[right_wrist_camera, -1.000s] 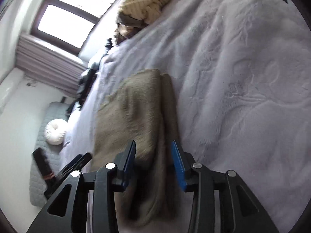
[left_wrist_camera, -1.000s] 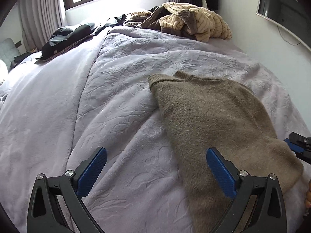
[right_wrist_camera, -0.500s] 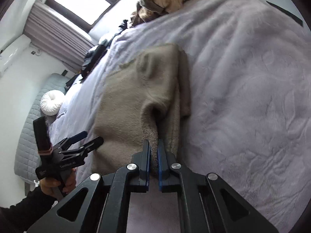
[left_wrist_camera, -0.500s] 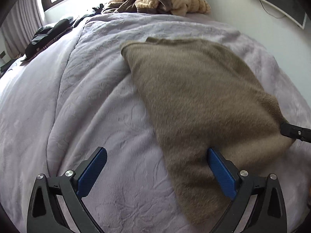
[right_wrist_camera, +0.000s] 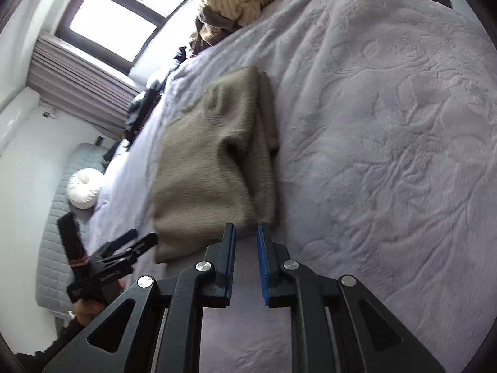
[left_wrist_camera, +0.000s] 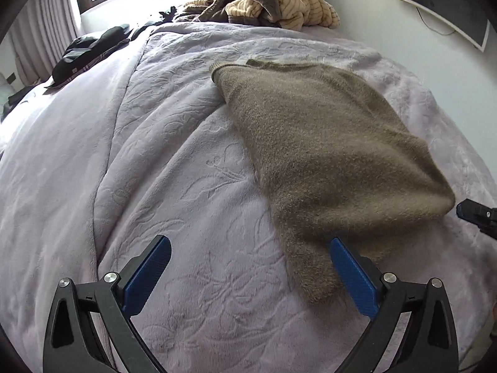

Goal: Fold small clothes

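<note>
A brown fuzzy sweater lies folded on the lilac blanket of a bed. My left gripper hovers wide open over the blanket, its right finger above the sweater's near corner, with nothing gripped. In the right wrist view the sweater lies just beyond my right gripper. Its jaws are opening with a narrow gap, and nothing is between them. The right gripper's tip shows beside the sweater's right corner. A hand holds the left gripper at the sweater's other side.
A heap of cream and brown clothes sits at the far end of the bed, dark garments at the far left. A screen hangs on the right wall. A grey bench with a white round cushion stands beside the bed.
The right gripper shut on the sweater's near edge, then let go and parted its jaws. The left gripper drifted over toward the sweater's near corner, staying wide open.
</note>
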Tool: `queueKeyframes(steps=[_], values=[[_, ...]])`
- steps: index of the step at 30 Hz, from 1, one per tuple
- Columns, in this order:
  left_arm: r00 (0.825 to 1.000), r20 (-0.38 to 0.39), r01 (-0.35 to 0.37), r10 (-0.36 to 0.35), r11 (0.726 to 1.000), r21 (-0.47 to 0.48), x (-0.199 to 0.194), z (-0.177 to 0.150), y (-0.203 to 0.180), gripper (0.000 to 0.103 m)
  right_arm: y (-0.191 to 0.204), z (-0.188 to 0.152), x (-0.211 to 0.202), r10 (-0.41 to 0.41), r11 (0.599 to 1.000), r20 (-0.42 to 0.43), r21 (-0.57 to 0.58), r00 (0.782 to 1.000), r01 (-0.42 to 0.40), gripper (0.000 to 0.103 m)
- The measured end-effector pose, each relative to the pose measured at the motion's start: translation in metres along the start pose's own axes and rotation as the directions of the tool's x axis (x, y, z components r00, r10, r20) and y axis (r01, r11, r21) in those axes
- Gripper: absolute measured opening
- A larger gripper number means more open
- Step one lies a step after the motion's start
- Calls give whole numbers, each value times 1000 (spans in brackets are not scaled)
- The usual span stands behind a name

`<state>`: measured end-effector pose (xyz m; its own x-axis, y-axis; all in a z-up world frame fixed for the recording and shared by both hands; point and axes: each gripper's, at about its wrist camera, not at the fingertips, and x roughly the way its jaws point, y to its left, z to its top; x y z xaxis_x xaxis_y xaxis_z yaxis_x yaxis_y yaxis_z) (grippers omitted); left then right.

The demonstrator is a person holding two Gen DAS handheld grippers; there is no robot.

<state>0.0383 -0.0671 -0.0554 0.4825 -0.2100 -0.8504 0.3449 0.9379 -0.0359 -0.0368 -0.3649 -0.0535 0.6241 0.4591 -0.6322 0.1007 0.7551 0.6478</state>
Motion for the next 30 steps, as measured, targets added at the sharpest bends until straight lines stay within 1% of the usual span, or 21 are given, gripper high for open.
queueKeyframes(steps=[2, 5, 6, 7, 8, 9, 11, 14, 16, 22, 30], values=[[1000, -4, 12, -12, 999, -32, -2, 0, 1, 102, 9, 3, 2, 11, 1000, 6, -25, 1000, -11, 17], [1000, -29, 9, -12, 996, -90, -3, -4, -1, 102, 15, 10, 18, 3, 1000, -6, -17, 1000, -3, 17], [999, -39, 6, -10, 995, -101, -4, -7, -3, 102, 12, 11, 25, -14, 1000, -16, -11, 1000, 14, 17], [999, -42, 3, -8, 995, -104, -5, -10, -5, 102, 7, 11, 32, -59, 998, -26, -3, 998, 59, 17], [999, -44, 1, -6, 994, -105, -7, -12, -7, 102, 0, 11, 38, -97, 995, -40, 17, 994, 98, 13], [999, -47, -3, -2, 994, -108, -9, -17, -9, 102, -8, 9, 40, -77, 995, -45, 62, 996, 80, 13], [999, -50, -4, -1, 994, -114, -14, -22, -10, 102, -13, 6, 37, -50, 994, -33, 101, 998, 53, 13], [999, -52, -8, 2, 993, -116, -20, -28, -10, 102, -8, -1, 27, -84, 994, -36, 70, 996, 86, 14], [999, -46, -18, 13, 993, -114, -24, -31, -12, 102, -6, -6, 21, -106, 993, -37, 55, 994, 108, 16], [999, -36, -15, 10, 991, -133, -34, -37, -15, 102, -7, -19, 1, -97, 993, -36, 63, 995, 99, 17], [1000, -21, -12, 9, 991, -130, -46, -41, -22, 102, 3, -29, -14, -85, 995, -36, 52, 996, 87, 22]])
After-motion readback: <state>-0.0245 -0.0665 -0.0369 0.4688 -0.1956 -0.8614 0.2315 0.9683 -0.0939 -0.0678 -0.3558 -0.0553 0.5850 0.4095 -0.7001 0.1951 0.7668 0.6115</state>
